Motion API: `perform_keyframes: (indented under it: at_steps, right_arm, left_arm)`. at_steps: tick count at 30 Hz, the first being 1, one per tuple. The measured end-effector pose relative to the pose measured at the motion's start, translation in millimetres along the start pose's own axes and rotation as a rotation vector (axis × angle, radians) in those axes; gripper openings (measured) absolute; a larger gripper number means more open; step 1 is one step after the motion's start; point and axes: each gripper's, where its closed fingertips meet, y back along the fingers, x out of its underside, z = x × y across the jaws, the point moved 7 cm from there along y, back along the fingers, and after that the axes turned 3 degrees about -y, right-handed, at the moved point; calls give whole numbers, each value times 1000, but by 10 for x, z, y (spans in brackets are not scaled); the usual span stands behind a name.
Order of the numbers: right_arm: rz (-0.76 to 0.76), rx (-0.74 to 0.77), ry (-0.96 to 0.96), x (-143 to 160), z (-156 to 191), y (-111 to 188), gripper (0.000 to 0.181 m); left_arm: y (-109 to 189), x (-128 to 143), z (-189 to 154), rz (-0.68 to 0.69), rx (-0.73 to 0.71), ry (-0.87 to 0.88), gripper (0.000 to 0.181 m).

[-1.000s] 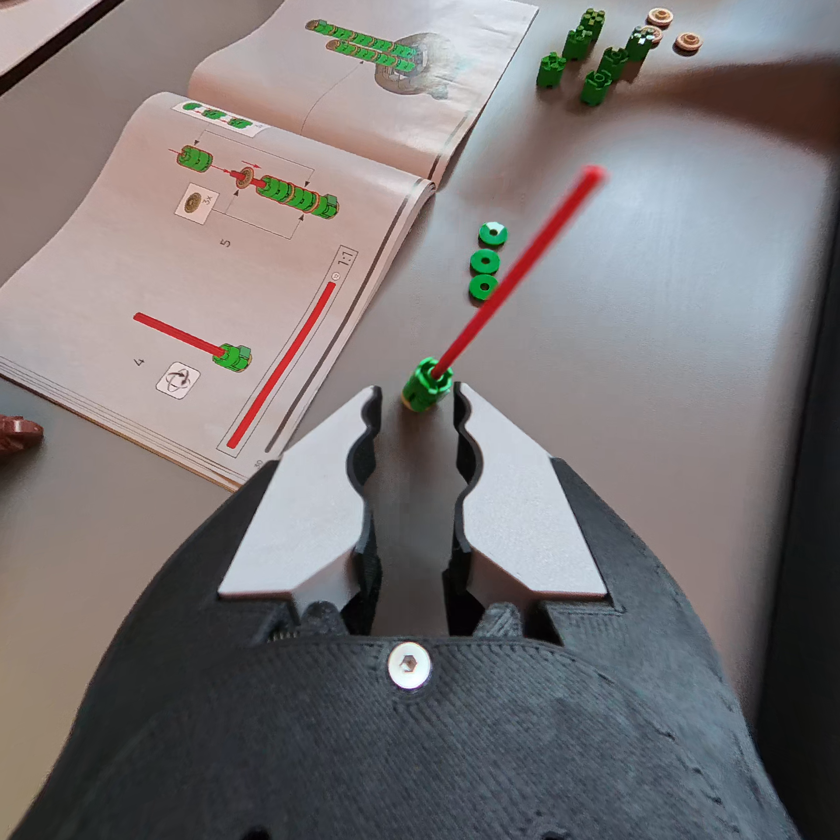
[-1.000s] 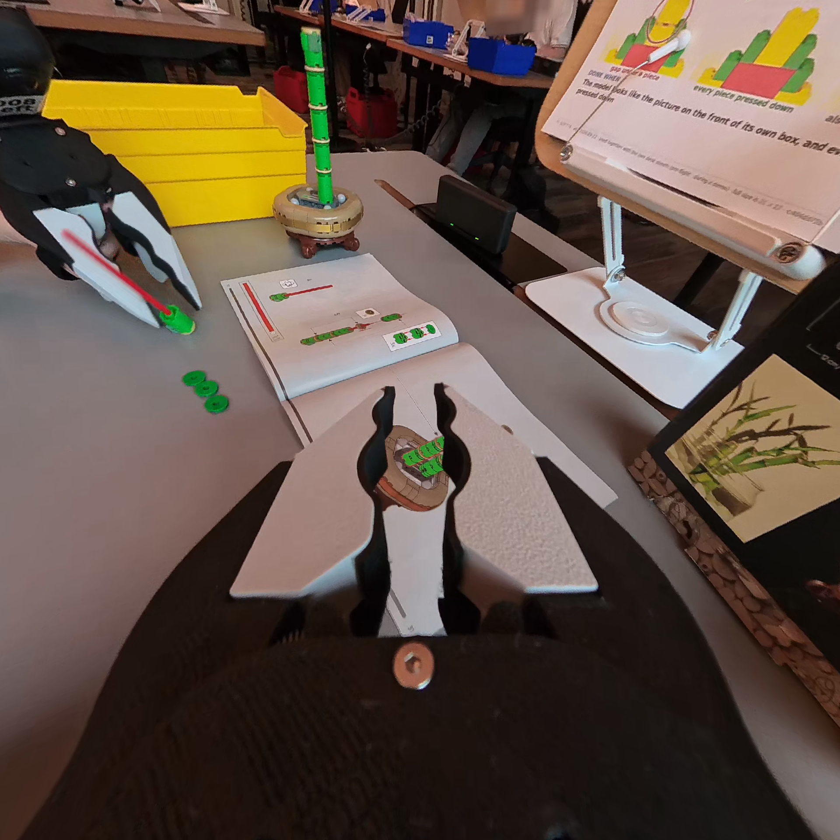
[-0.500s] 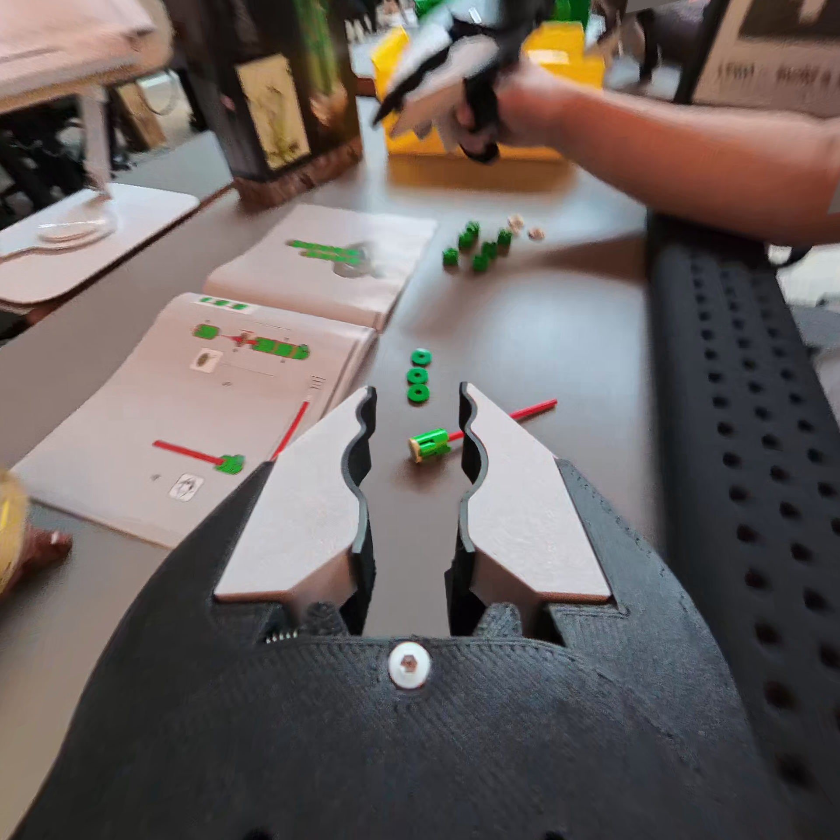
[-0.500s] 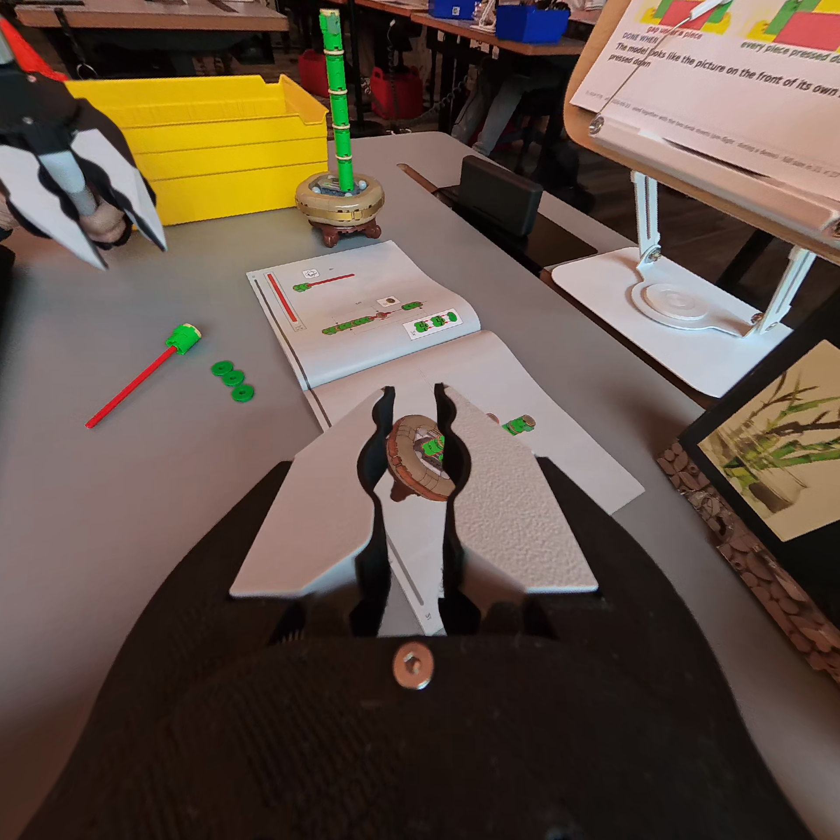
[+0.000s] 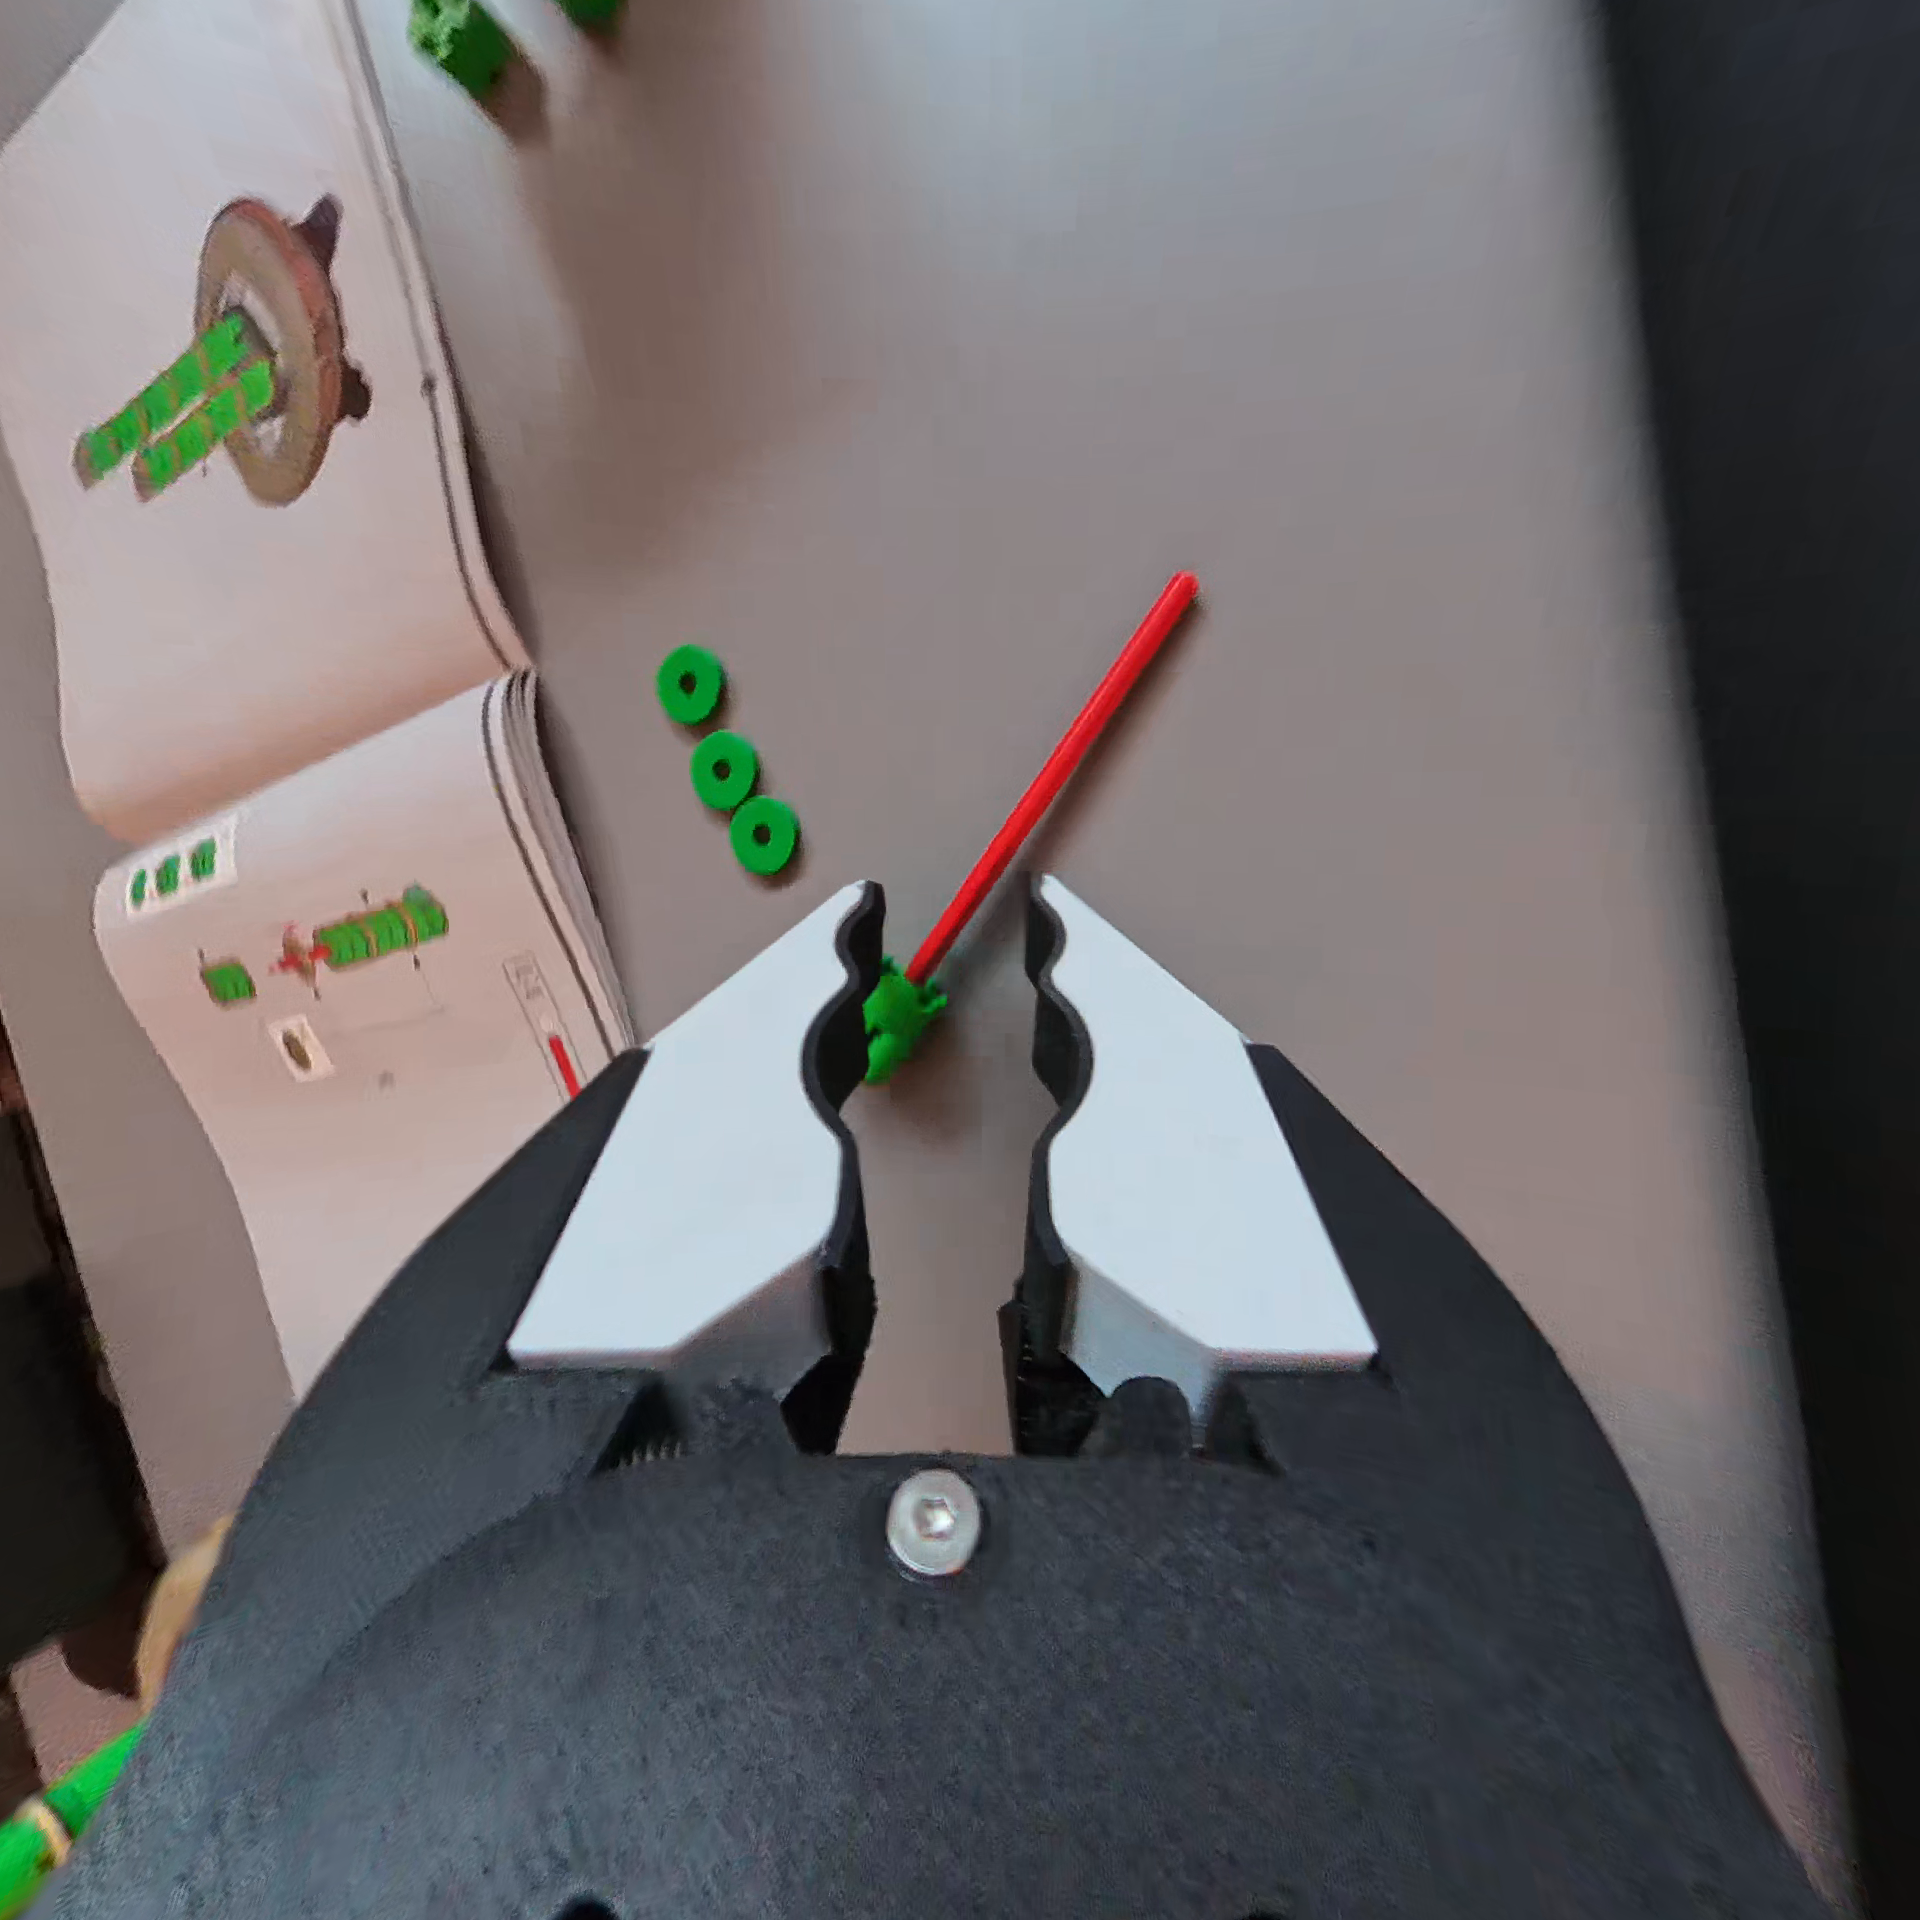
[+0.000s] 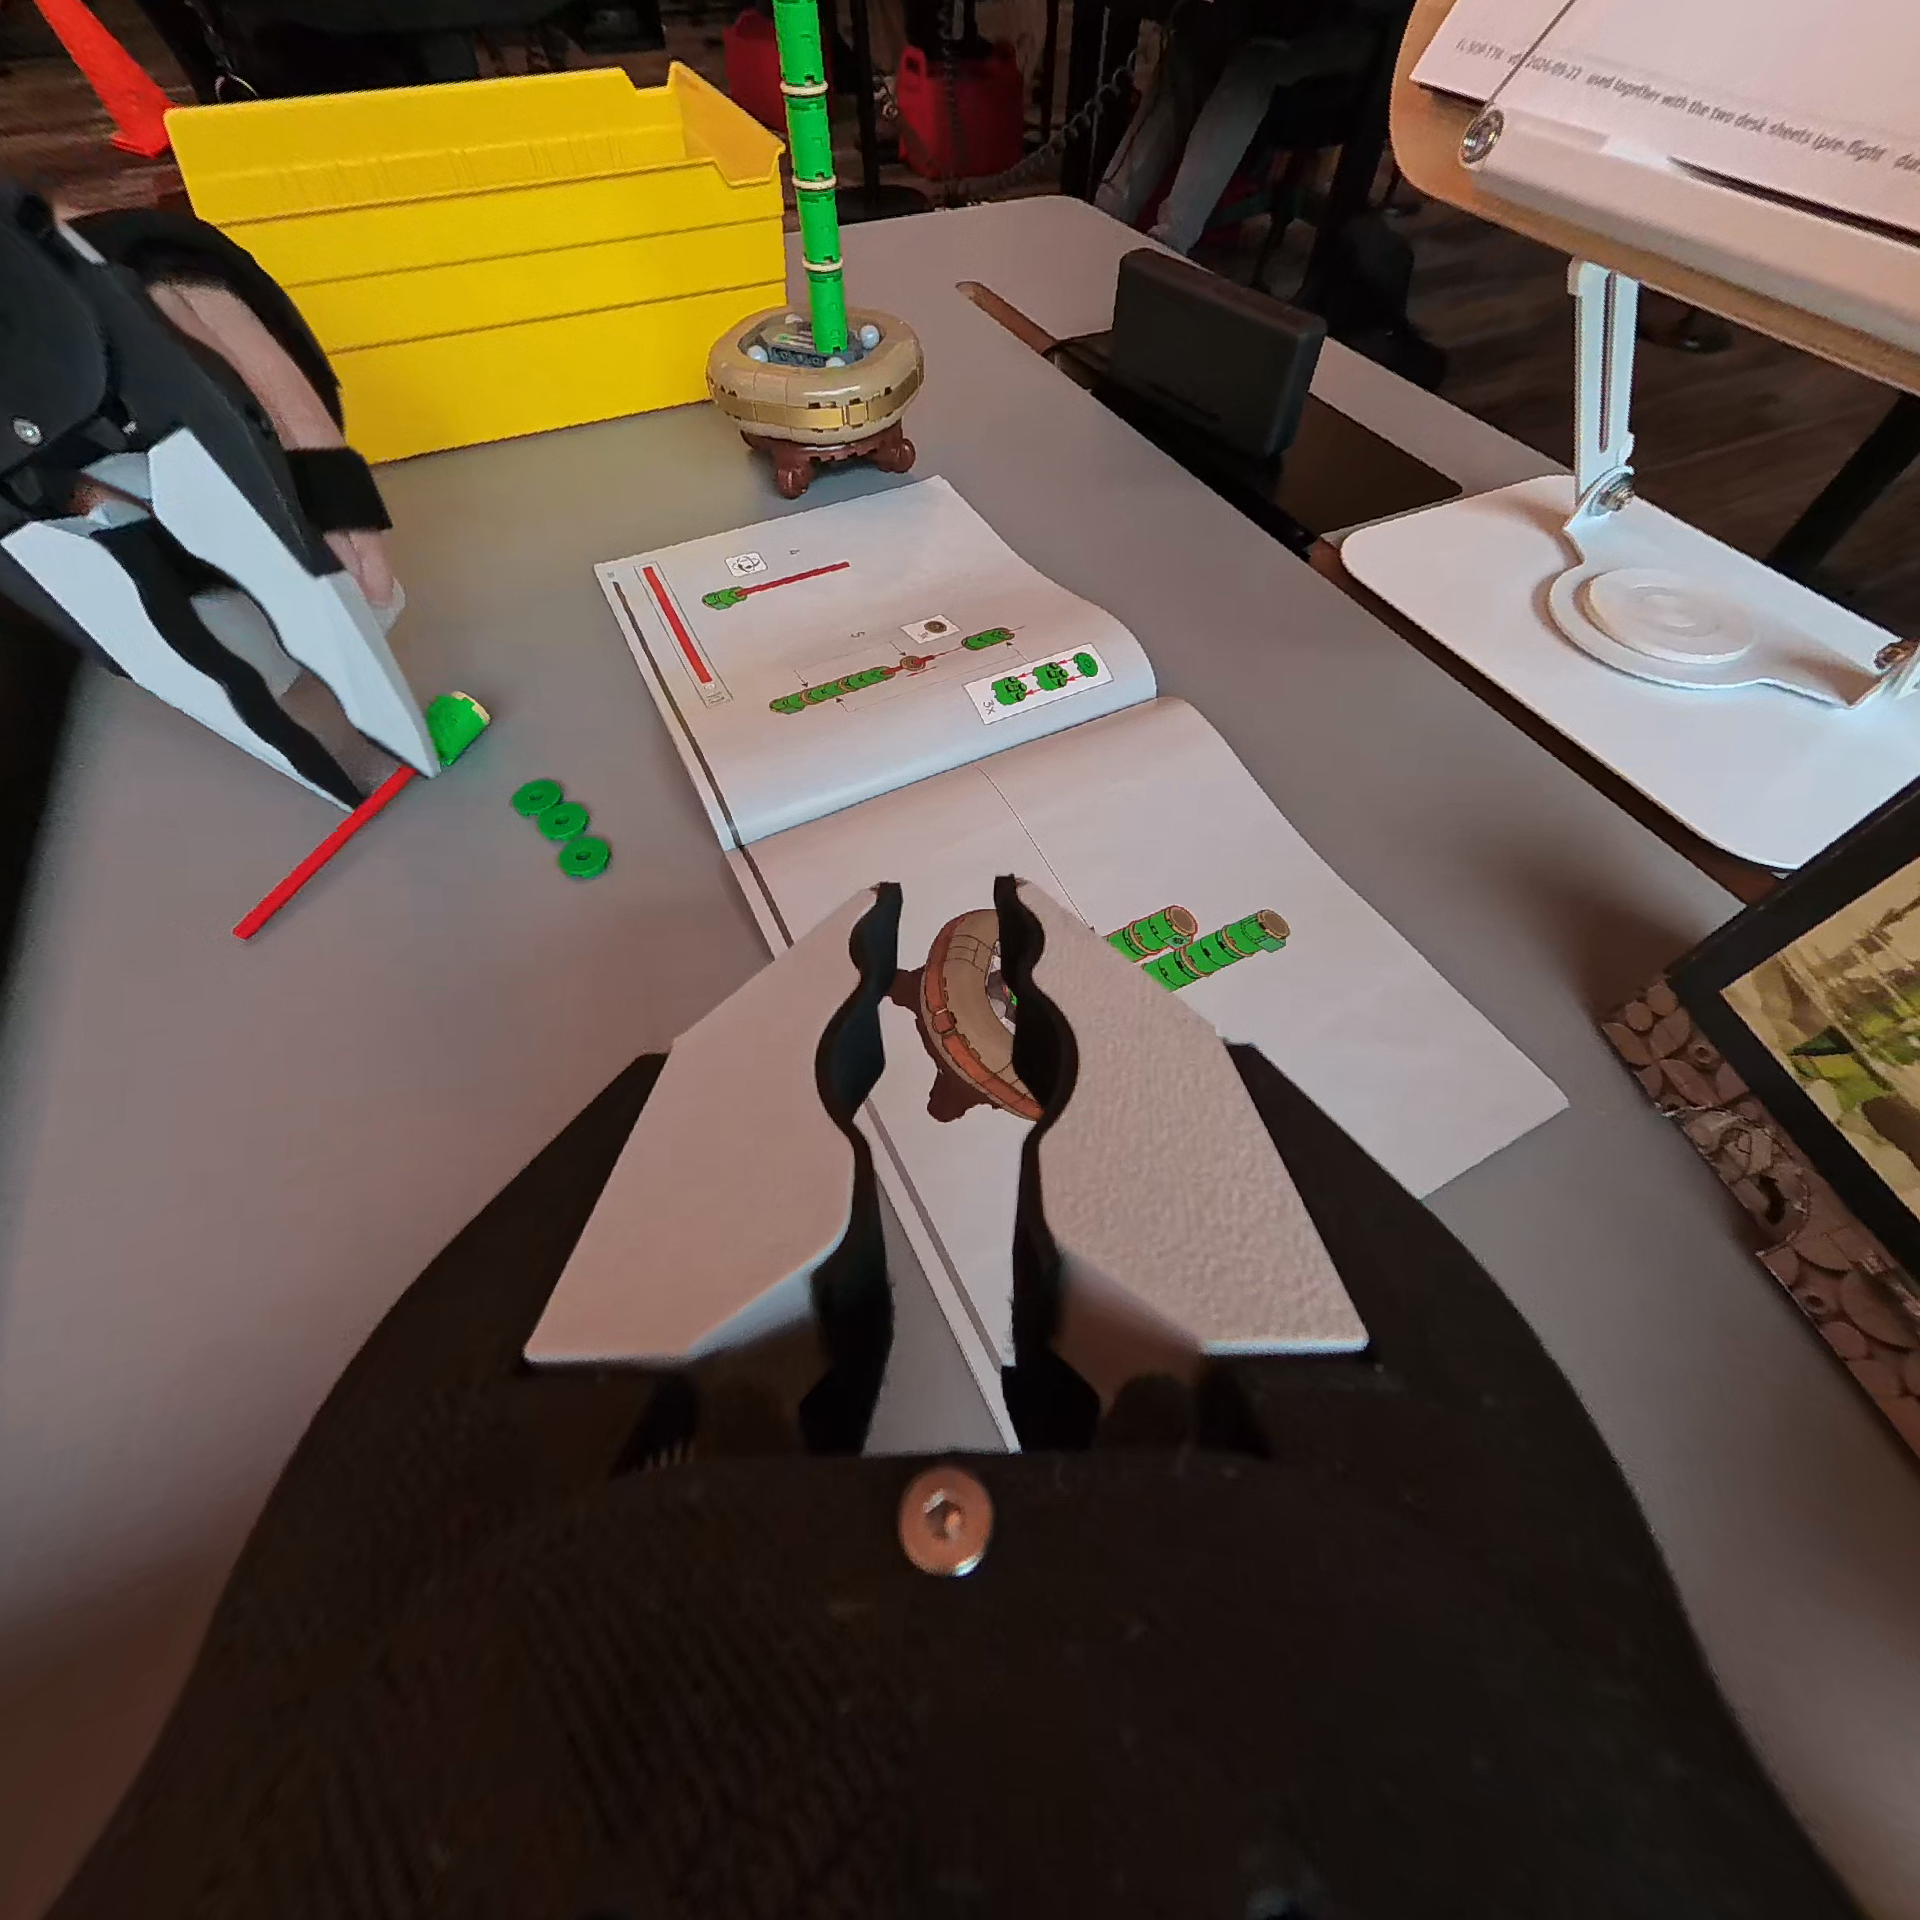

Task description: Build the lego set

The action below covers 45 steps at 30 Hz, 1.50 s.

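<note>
Broadly, surface: a plain matte grey worktop (image 6: 260, 1143) carries everything.
Room: behind it stand a yellow plastic bin (image 6: 488, 249), a white hinged document stand (image 6: 1621, 623), other desks and red containers.
Task thing: a thin red plastic axle (image 5: 1049, 779) with a small green round brick (image 5: 896, 1023) on one end lies flat on the worktop.
Axis: in the left wrist view its long axis runs diagonally, green end nearest the camera, bare red tip pointing up and right.
Left gripper (image 5: 951, 904): fingers parted, empty; the green brick sits between them, against the left finger (image 5: 727, 1122).
Right gripper (image 6: 940, 904): fingers apart, gripping nothing, above the open instruction booklet (image 6: 935, 675).
Nearby: three flat green round plates (image 5: 727, 769) in a row beside the axle.
Model: a tan round pot with a tall green jointed stalk (image 6: 816, 364) stands upright.
Writing: printed booklet pages and stand sheets bear text and step diagrams.
</note>
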Motion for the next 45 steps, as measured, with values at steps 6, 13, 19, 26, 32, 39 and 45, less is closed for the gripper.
perform_keyframes:
  at_steps: [6,13,19,26,32,39,45]
  right_arm:
    - [-18,-13,-11,-26,20,22,18]
    - [-305,-323,-99,-509,532,-137,21]
    - [-409,-517,-264,-715,945,-414,35]
    - [-331,-516,-208,-658,1174,-633,28]
    - [-342,-517,-187,-662,1229,-653,8]
    - [-238,-500,-83,-601,1292,-679,3]
    - [-76,-472,78,-444,1476,-857,3]
  left_arm:
    - [-82,-83,108,-52,72,47,3]
    - [354,-30,524,-856,-2,758,2]
    - [481,-67,453,-1122,-48,748,1]
    - [450,-59,438,-1145,-32,781,2]
    - [439,-97,411,-1139,-22,760,2]
    - [404,-37,397,-1062,-37,747,21]
    - [383,13,328,-947,-66,667,29]
